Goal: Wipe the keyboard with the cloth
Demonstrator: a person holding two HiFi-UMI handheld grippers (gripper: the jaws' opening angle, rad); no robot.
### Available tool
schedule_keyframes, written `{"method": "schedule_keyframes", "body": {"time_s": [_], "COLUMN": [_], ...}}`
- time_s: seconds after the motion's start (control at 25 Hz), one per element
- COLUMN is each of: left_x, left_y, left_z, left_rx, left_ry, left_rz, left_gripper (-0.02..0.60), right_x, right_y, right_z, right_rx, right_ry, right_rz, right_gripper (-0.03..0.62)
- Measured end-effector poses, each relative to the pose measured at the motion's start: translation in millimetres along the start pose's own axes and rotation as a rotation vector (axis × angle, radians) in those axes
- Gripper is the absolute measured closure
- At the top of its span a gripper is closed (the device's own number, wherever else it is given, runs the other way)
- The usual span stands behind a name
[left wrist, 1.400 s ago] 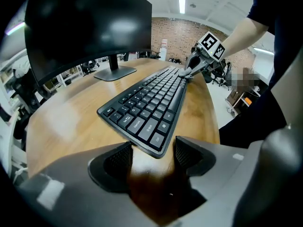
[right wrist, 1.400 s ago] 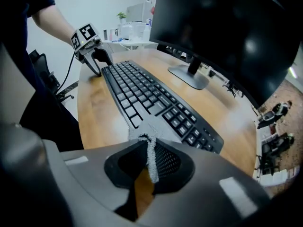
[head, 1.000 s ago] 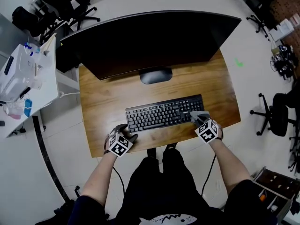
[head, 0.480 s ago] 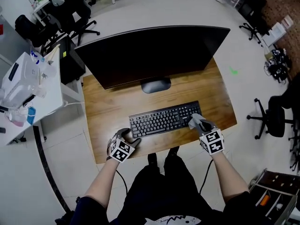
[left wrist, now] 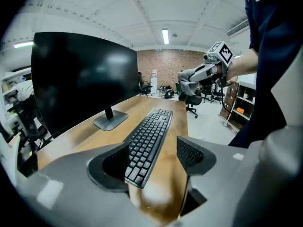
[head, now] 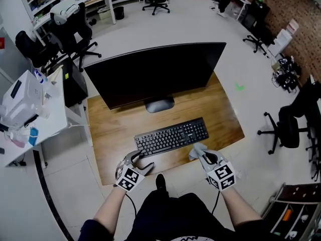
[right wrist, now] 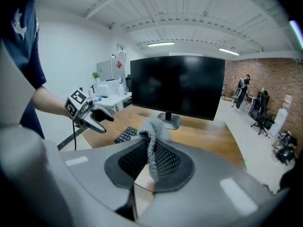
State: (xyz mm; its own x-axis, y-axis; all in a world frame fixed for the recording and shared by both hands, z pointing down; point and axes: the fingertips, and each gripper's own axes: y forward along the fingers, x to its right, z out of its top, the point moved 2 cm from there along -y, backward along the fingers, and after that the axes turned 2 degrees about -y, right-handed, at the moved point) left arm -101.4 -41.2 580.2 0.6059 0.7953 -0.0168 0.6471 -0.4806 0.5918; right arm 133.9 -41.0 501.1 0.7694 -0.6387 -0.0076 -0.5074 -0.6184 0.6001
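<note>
The black keyboard (head: 171, 136) lies across the wooden desk (head: 113, 129) in front of the monitor. My right gripper (head: 201, 154) hovers just off the keyboard's near right corner, shut on a grey cloth (head: 195, 150). In the right gripper view the cloth (right wrist: 154, 131) hangs pinched between the jaws of that gripper (right wrist: 152, 161). My left gripper (head: 142, 161) is open at the keyboard's near left corner. In the left gripper view its jaws (left wrist: 152, 157) stand wide apart with the keyboard's end (left wrist: 149, 138) showing between them, untouched.
A large dark monitor (head: 155, 74) on a round foot (head: 159, 104) stands behind the keyboard. A white side table (head: 30, 109) with clutter is on the left. Office chairs (head: 286, 124) stand on the floor around the desk.
Both grippers have drawn back toward the desk's near edge. The right one, with the cloth, has come off the keyboard's right end. The view has pulled back.
</note>
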Motion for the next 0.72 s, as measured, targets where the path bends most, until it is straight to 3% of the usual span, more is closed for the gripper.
{"method": "schedule_keyframes", "body": {"time_s": [0.24,0.52,0.72], "left_x": [51.3,145.1,244.4], "left_y": [-33.5,-68.4,-96.9], "left_z": [-0.4,0.1,-18.8], "left_rx": [0.048,0.115,0.146], "left_ry": [-0.021,-0.011,-0.04], "left_rz": [-0.013,0.005,-0.012], "left_gripper": [0.278,0.278,0.278], "right_x": [-60.9,-111.9,-152.6], "right_y": [-19.0,-102.3,-173.7], "right_z": [-24.6,-61.5,-104.5], "right_rx": [0.047,0.137,0.186], "right_ry": [0.135,0.114,0.106], "right_rz": [0.102,0.113,0.088], "right_gripper": [0.565,0.565,0.565]}}
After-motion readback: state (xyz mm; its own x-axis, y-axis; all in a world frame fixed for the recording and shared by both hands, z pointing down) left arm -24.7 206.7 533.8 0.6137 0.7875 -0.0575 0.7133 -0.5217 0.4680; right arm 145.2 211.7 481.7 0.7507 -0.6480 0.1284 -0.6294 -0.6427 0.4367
